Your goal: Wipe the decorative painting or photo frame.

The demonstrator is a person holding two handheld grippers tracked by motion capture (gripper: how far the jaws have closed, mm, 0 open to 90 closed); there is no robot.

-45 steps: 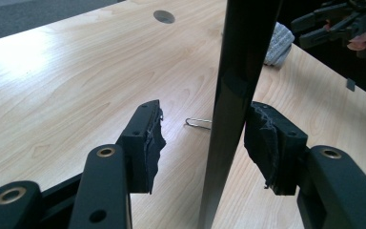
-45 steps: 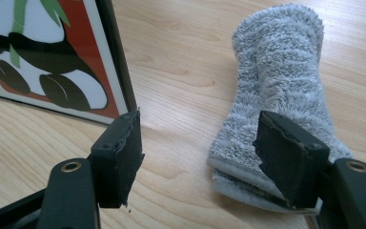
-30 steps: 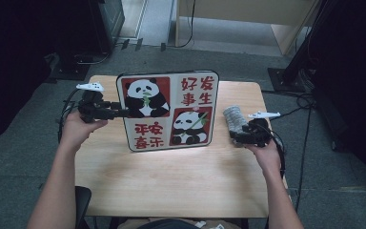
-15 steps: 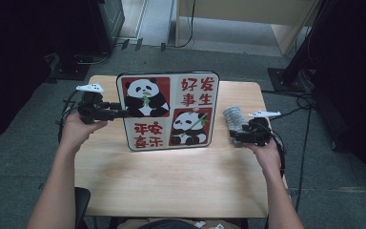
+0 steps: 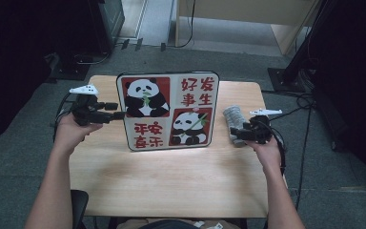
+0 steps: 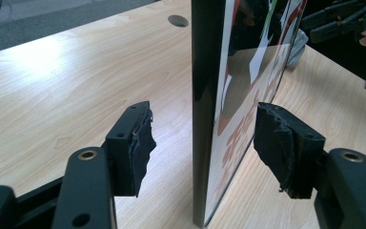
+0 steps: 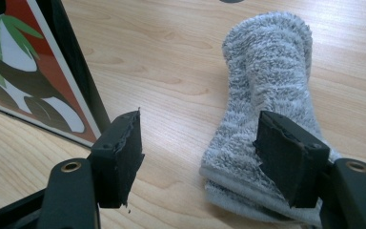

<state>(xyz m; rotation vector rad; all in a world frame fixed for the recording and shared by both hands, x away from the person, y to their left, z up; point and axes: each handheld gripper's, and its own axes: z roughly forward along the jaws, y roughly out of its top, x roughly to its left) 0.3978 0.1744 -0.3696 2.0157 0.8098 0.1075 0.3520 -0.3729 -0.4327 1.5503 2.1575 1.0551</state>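
Note:
A square picture board [image 5: 167, 110] with two pandas and red characters stands upright on the wooden table [image 5: 171, 176]. My left gripper [image 5: 116, 113] is at its left edge. In the left gripper view the board's black edge [image 6: 202, 95] runs between the pads of my left gripper [image 6: 209, 138]; the jaws have just been opening and neither pad touches it. A folded grey towel [image 5: 233, 117] lies right of the board. My right gripper [image 5: 236, 133] stands open at the towel's near end. In the right gripper view the towel [image 7: 267, 71] lies ahead of the right pad of this gripper [image 7: 200, 143], and the board [image 7: 24, 62] is to the left.
A round cable hole [image 6: 177, 20] sits in the tabletop behind the board. Dark equipment and a stand base [image 5: 286, 76] are on the floor beyond the table. Bare wood stretches in front of the board toward the person.
The left gripper's jaws have spread wider, off the board's left edge. The board still stands as before, and the right hand has not moved.

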